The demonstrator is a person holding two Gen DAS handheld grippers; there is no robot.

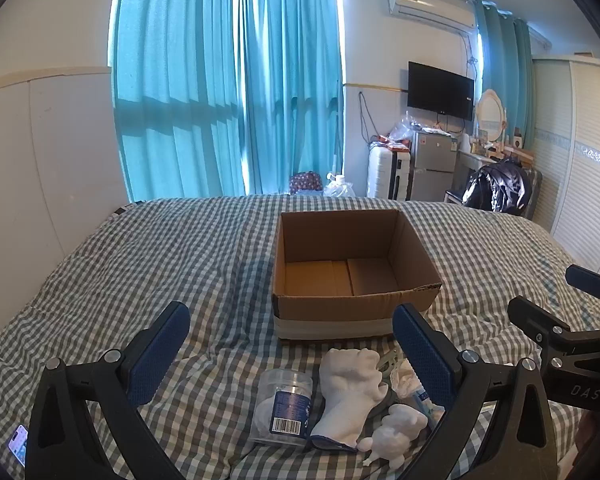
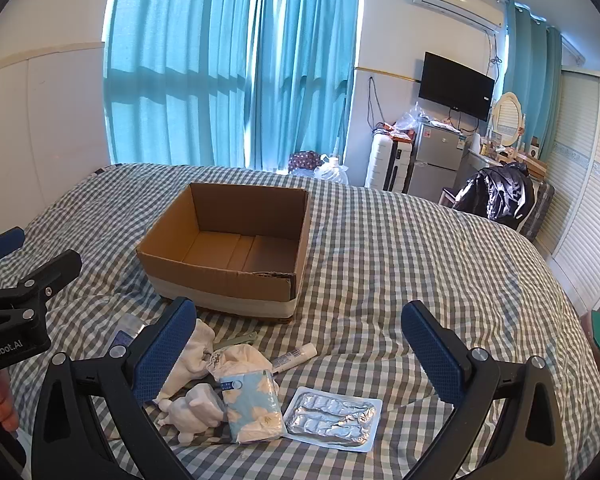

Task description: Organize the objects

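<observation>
Cardboard box [image 1: 356, 268] is sitting empty on the checked bedcover [image 1: 140, 264], while the clutter is lying just in front of it: clear jar [image 1: 282, 404], white glove [image 1: 350, 388], tissue pack [image 2: 252, 408] and foil blister sheet [image 2: 332, 418]. Left gripper [image 1: 292, 354] and right gripper [image 2: 300, 346] are hovering released, grasping nothing. Risk: overlapping items are likely snagging together on the soft bedding; "GenRobot.AI" and "DAS" are showing on the gripper bodies, jar label unreadable.

Daylight glowing through teal curtains [image 1: 228, 92], sharp focus, fisheye-bent edges
</observation>
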